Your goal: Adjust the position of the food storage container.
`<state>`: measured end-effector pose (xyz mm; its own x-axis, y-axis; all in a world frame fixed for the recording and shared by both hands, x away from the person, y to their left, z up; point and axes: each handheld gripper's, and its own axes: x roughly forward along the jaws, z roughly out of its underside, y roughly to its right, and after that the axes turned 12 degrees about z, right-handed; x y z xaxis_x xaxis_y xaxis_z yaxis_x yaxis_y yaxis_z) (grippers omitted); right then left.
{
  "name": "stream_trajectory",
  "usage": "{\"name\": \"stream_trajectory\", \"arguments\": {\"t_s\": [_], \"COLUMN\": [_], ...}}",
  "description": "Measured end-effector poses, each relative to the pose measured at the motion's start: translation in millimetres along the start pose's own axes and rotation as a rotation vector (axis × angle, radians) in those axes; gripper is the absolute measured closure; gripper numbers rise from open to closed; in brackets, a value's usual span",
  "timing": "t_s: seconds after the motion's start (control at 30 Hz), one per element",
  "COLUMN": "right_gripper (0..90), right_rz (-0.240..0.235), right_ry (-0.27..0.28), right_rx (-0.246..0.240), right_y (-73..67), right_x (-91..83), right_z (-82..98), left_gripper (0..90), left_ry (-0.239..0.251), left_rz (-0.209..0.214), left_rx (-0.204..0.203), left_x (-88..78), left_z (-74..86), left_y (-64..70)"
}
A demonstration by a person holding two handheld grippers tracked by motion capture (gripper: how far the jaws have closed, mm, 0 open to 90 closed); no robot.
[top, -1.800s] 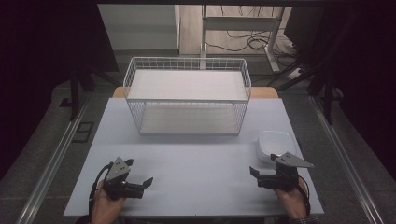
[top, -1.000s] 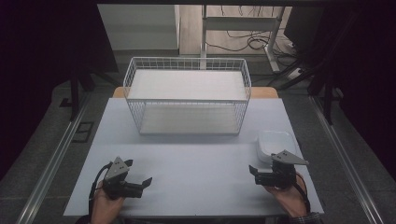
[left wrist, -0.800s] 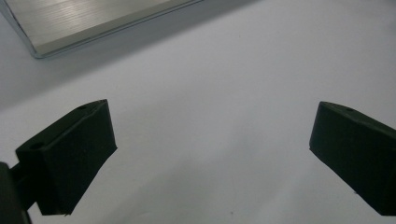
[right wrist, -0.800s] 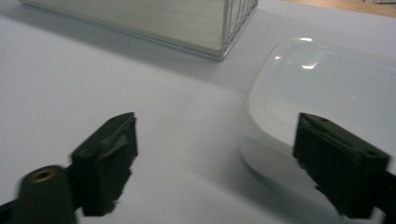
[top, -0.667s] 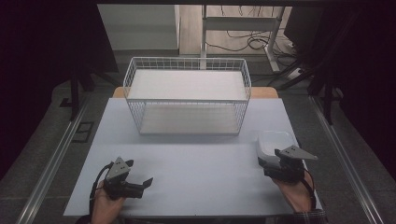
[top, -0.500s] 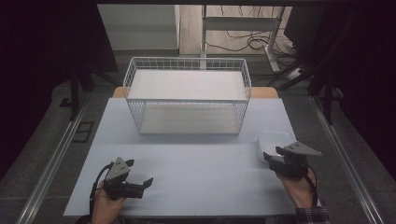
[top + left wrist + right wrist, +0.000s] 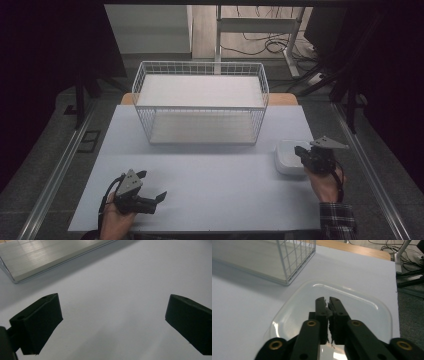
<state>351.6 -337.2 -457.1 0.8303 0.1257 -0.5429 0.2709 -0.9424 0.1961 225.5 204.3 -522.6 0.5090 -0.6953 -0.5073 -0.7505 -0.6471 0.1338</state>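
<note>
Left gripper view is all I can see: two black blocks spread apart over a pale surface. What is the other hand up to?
Observer: The right gripper is poised over a shallow white dish near the right edge of the table.
Operator: Is it holding that dish?
Observer: I see no grip. Its jaws have just been closing and now meet above the dish, with nothing showing between them.
Operator: And the shiny slab in my top left corner?
Observer: That is the bottom of a white wire basket, which stands at the far side of the table.
</note>
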Motion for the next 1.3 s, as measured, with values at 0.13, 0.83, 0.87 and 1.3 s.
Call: {"name": "stream_trajectory", "arguments": {"t_s": [0.13, 0.83, 0.87, 1.3], "right_gripper": [89.2, 89.2, 89.1, 88.7], "right_rz": [0.022, 0.179, 0.192, 0.209], "right_ry": [-0.014, -0.050, -0.052, -0.137], "right_rx": [-0.002, 0.148, 0.151, 0.106], "right_y": [6.2, 56.2, 58.2, 58.8], "right_x": [8.0, 29.7, 30.1, 40.5], "right_z": [-6.8, -8.4, -7.4, 6.5], "left_gripper": [0.4, 0.7, 0.7, 1.1], "left_ry": [0.000, -0.010, -0.011, -0.024], "left_rz": [-0.008, -0.007, -0.006, -0.011], "left_rx": [0.003, 0.004, 0.003, 0.005], "left_x": [-0.2, 0.0, 0.0, -1.0], "left_z": [0.0, 0.6, 0.7, 1.2], "left_y": [0.0, 0.0, -0.2, -0.9]}}
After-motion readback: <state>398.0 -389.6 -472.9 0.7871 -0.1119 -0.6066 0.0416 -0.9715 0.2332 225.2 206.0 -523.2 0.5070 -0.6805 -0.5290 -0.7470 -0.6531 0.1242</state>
